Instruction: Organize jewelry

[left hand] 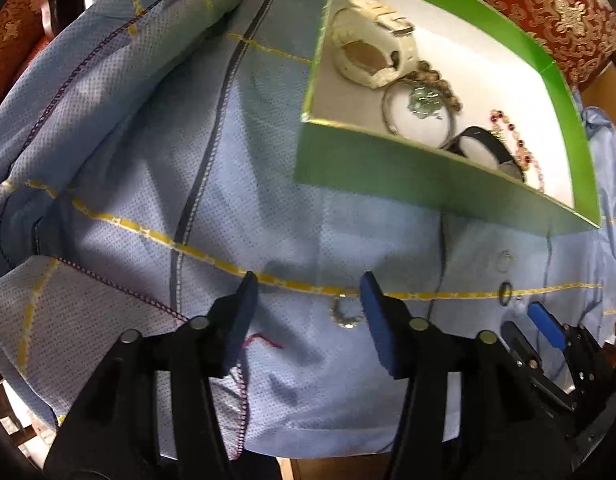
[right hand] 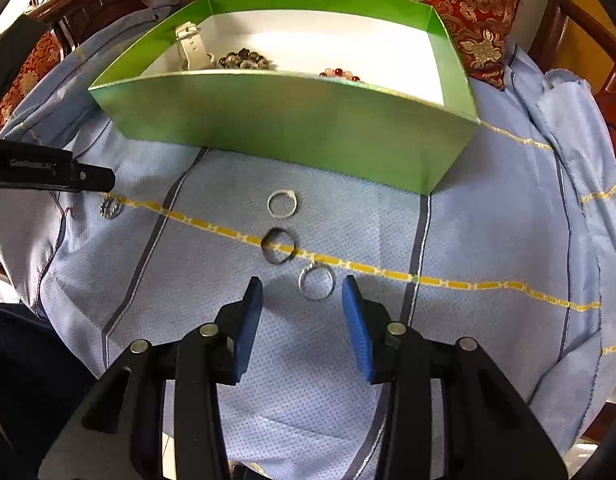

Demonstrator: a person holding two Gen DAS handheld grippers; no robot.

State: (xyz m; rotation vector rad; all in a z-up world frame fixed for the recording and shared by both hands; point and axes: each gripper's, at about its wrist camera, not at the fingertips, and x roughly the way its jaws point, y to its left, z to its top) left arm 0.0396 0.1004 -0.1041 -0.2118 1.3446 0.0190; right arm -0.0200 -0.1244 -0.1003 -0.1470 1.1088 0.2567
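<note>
You are standing both tongs partly open and empty: your left tongs (left hand: 308,312) are straddling a sparkly ring (left hand: 345,314), your right tongs (right hand: 302,312) a silver ring (right hand: 316,283), both lying on the blue cloth (right hand: 488,220). I judge you are picking rings; next, pinch one and carry it past two more rings (right hand: 278,245) to the green box (right hand: 291,128).

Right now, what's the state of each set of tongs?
Left tongs: open, empty, poised over a small sparkly ring on the blue cloth.
Right tongs: open, empty, a silver ring lying between the tips.
</note>
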